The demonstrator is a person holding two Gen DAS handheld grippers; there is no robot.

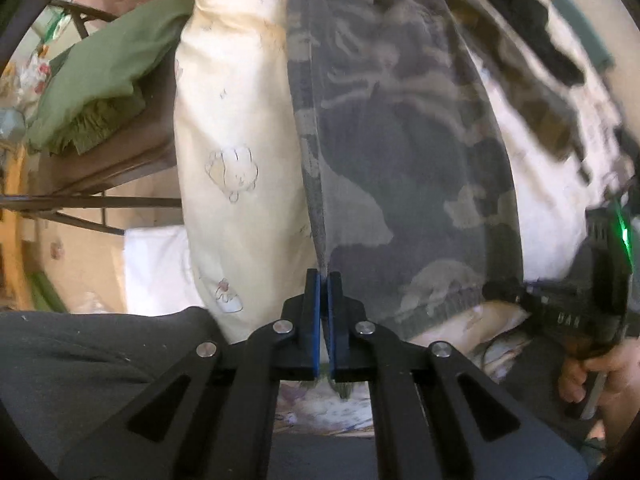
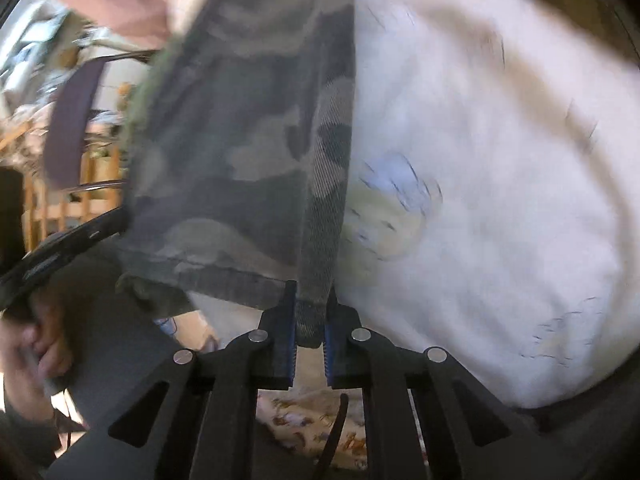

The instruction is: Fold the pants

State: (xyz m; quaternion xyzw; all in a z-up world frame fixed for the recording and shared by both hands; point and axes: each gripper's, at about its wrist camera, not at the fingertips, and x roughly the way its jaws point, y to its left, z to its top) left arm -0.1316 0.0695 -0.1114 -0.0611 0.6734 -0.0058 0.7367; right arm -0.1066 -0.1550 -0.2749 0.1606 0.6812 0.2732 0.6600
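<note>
The pants (image 1: 400, 152) stretch forward from the left gripper (image 1: 324, 280), one edge between its fingers; a pillow (image 1: 236, 140) lies left of them under that edge; a folded cloth (image 1: 100, 80) sits further left; the right gripper (image 2: 314, 312) pinches another edge, bedding (image 2: 500, 140) to its right.

cream bedding (image 1: 236, 128) flanking, chair (image 1: 100, 168) beyond

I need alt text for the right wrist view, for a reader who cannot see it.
The right gripper is shut on a fold of camouflage pants, which lie over a white printed bedcover. At far left, a hand holds the other gripper's handle.
</note>
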